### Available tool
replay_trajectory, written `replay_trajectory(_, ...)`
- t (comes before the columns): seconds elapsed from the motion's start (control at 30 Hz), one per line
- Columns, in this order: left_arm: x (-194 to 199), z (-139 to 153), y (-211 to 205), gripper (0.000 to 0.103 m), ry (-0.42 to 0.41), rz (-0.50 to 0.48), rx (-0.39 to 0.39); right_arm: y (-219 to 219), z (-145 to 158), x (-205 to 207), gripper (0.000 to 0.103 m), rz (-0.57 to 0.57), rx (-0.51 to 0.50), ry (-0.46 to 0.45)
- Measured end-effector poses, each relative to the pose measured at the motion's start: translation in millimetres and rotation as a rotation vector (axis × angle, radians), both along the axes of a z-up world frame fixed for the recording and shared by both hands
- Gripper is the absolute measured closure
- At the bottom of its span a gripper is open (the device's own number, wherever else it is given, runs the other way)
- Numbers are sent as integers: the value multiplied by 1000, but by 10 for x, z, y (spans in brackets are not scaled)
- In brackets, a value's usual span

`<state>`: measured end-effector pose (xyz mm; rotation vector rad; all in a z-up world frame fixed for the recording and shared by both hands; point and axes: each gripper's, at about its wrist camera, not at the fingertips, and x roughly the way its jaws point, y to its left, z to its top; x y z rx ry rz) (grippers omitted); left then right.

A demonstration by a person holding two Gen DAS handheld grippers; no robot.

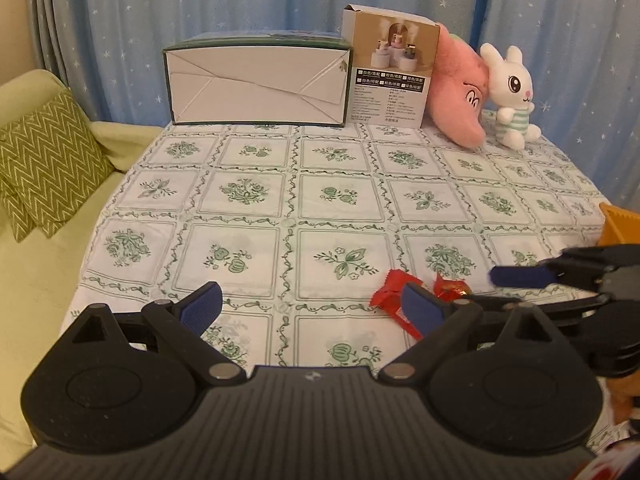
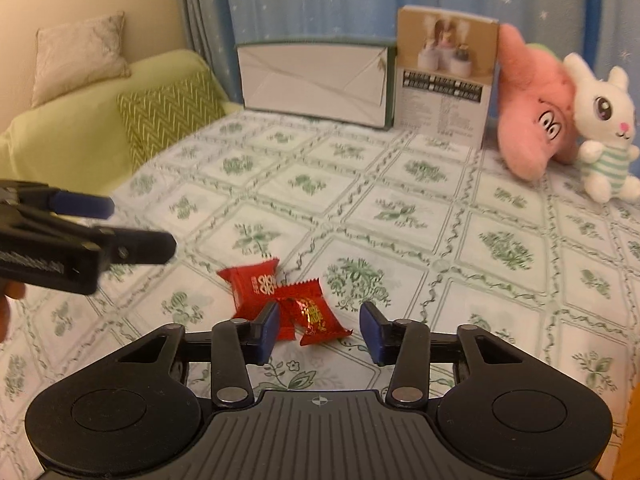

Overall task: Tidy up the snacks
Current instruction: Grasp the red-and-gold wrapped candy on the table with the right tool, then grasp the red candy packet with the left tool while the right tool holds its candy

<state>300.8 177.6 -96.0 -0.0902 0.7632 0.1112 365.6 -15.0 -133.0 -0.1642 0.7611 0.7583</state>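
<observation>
Two small red foil-wrapped candies lie touching each other on the table (image 2: 500, 208), which is covered by a white cloth with green flower squares. The plain red candy with white printing (image 2: 252, 284) sits just ahead and left of the right claw (image 2: 319, 334); the red candy with gold printing (image 2: 316, 314) lies between and just beyond that claw's blue pads (image 2: 271, 330).

The right claw's jaws stand at a narrow gap and hold nothing; the pads do not press on either wrapper. The left claw (image 1: 316, 306) is spread wide and empty, with the candies just off its right finger.

Judging by look, these sweets are very light, with crinkly, slippery foil and a hard or chewy core. The twisted wrapper ends would tear or slide out, so the better hold is across the thick middle, with gentle pressure. Because the two touch, closing on one may drag the other along.

The white marks on the left candy resemble stylised characters; I cannot read them. The tall cardboard box with a humidifier picture (image 1: 390, 70), far beyond both claws, carries Chinese text in black blocks, too small to make out.
</observation>
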Motion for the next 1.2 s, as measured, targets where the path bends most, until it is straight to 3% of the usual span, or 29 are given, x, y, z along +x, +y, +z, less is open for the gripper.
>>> replay_trajectory(0.27, 17, -20, 37, 8, 13, 16, -10, 78, -67, 95, 73, 7, -13, -14)
replay_trajectory(0.33, 21, -32, 32, 8, 19, 12, -8, 103, -92, 92, 81, 10, -30, -12)
replay_trajectory(0.53, 20, -55, 32, 8, 26, 6, -16, 120, -93, 62, 82, 16, -25, 10)
replay_trajectory(0.7, 26, -74, 29, 8, 28, 1, -30, 197, -43, -56, 82, 115, 40, 48)
replay_trajectory(1.0, 162, -206, -183, 17, 25, -129, -27, -108, 0, 99, 82, -103, 7, 51)
replay_trajectory(1.2, 305, -310, -456, 37, 27, -201, 20, -341, -9, 213, 82, -213, 27, 97)
